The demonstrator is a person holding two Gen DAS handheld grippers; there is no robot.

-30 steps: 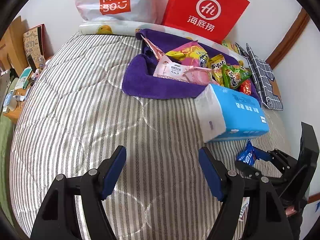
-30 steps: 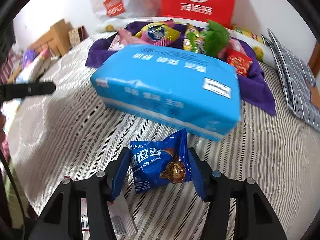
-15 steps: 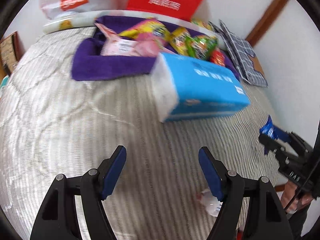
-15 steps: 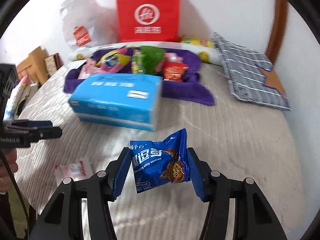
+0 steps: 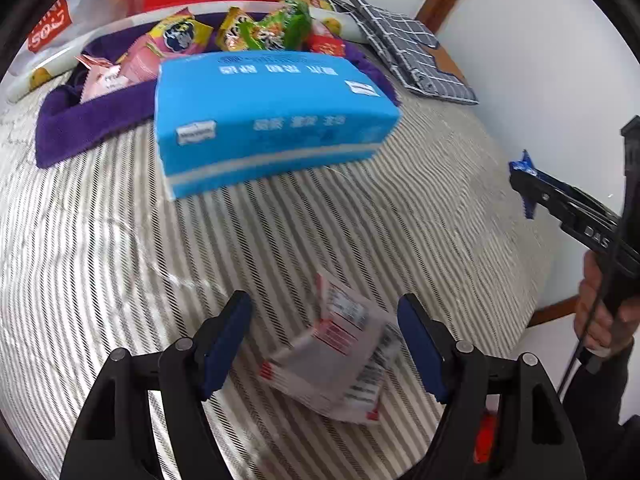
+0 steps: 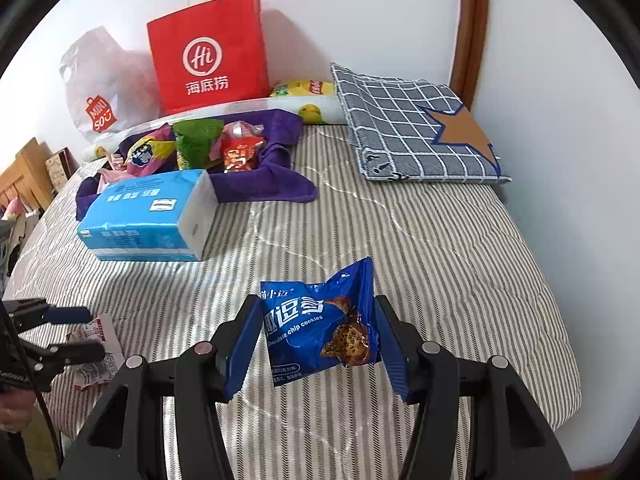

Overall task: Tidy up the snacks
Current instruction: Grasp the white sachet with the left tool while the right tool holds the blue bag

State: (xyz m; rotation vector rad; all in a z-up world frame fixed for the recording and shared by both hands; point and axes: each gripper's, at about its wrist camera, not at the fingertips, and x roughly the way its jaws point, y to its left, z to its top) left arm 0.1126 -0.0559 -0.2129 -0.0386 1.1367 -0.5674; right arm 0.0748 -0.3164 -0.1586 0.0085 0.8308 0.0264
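Note:
My right gripper is shut on a blue chocolate chip cookie packet and holds it above the striped bed. It shows at the right edge of the left wrist view. My left gripper is open, its jaws either side of a white and red snack packet that lies on the bed near the front edge. That packet also shows in the right wrist view, between the left gripper's fingers. Several snack bags lie on a purple towel at the back.
A blue tissue pack lies in front of the towel. A red paper bag and a white plastic bag stand against the wall. A checked cloth lies at the back right. The wall is close on the right.
My left gripper has swung right and down over the white and red packet. My right gripper has pulled back and turned right with the cookie packet.

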